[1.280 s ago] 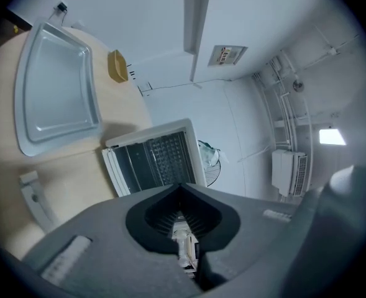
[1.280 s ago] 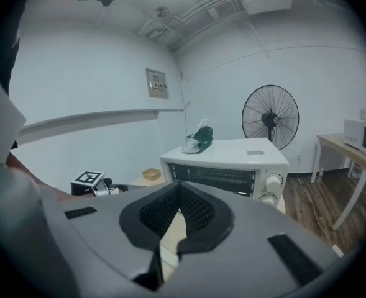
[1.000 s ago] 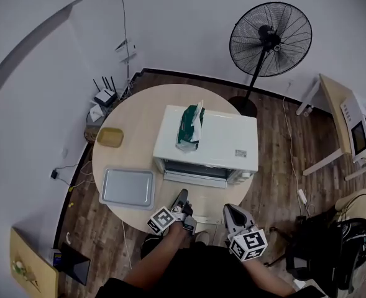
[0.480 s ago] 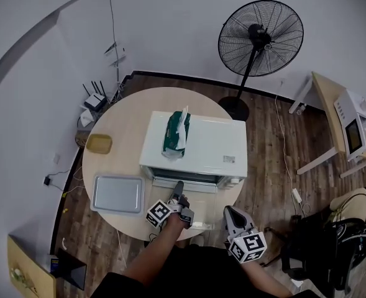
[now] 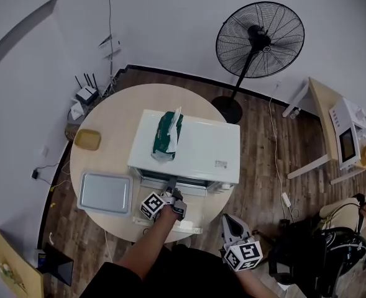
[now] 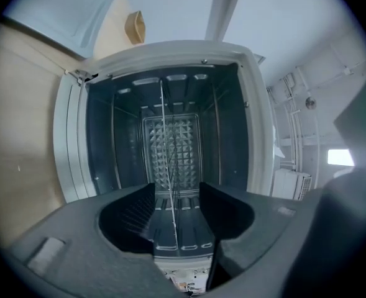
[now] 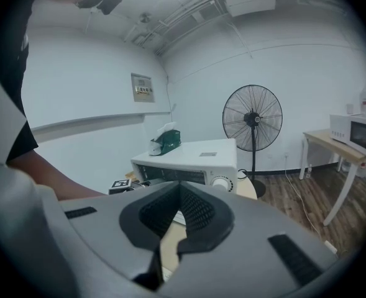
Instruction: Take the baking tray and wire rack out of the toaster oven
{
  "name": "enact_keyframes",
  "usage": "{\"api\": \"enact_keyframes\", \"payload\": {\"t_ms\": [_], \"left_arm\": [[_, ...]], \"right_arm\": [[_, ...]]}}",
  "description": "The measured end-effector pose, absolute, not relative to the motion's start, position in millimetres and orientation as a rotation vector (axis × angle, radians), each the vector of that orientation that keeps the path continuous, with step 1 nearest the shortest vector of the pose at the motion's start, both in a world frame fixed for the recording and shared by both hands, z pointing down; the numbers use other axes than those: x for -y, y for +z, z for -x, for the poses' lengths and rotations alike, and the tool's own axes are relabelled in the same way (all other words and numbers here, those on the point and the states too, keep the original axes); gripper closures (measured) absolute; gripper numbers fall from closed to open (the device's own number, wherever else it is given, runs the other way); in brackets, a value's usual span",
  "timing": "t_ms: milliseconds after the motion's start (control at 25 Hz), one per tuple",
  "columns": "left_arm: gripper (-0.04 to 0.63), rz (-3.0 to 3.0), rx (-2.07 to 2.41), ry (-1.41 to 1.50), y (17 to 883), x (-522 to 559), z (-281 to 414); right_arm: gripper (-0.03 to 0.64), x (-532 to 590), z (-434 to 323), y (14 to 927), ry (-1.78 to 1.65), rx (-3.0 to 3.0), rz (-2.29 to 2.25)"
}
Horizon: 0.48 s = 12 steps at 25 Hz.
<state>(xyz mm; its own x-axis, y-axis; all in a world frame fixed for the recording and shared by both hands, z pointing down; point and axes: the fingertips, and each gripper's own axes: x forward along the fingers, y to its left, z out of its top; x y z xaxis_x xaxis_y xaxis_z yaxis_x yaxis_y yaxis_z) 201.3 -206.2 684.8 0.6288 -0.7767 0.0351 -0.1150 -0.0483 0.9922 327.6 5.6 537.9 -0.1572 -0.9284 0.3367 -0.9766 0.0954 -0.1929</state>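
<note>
Wire rack point(image 6: 168, 166) is sitting inside the toaster oven point(image 5: 195, 148). In the left gripper view it is showing only as a thin bright line seen edge-on, and that line is running straight through the gap between the jaws of the left gripper point(image 6: 176, 190). Those jaws are opening, with the rack's front edge lying between them and neither pad pressing on it. The left gripper is pointing level into the oven's open front, with the dark cavity and its dimpled back wall showing beyond the jaw tips. Outward from there, the baking tray point(image 5: 105, 193) is lying flat on the round table point(image 5: 114, 117), just beside the oven on the left gripper's outer side and not touching it. The right gripper point(image 7: 179, 188) is hanging off the table's near edge, apart from the oven, with its jaw tips pressed together on nothing. Farther out, a green tissue pack point(image 5: 164, 135) is resting on the oven's top, a small yellow dish point(image 5: 86, 139) is sitting on the table beyond the tray, and a standing fan point(image 5: 260, 33) is standing on the wooden floor point(image 5: 263, 141) behind the table.
</note>
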Motion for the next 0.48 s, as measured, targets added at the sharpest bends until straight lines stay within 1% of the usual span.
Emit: {"api": "enact_keyframes", "payload": {"t_ms": [480], "left_arm": [[0.383, -1.501, 0.762, -0.672, 697.4, 235.7, -221.1]], "right_arm": [[0.617, -14.0, -344.7, 542.8, 0.574, 2.155, -1.976]]}}
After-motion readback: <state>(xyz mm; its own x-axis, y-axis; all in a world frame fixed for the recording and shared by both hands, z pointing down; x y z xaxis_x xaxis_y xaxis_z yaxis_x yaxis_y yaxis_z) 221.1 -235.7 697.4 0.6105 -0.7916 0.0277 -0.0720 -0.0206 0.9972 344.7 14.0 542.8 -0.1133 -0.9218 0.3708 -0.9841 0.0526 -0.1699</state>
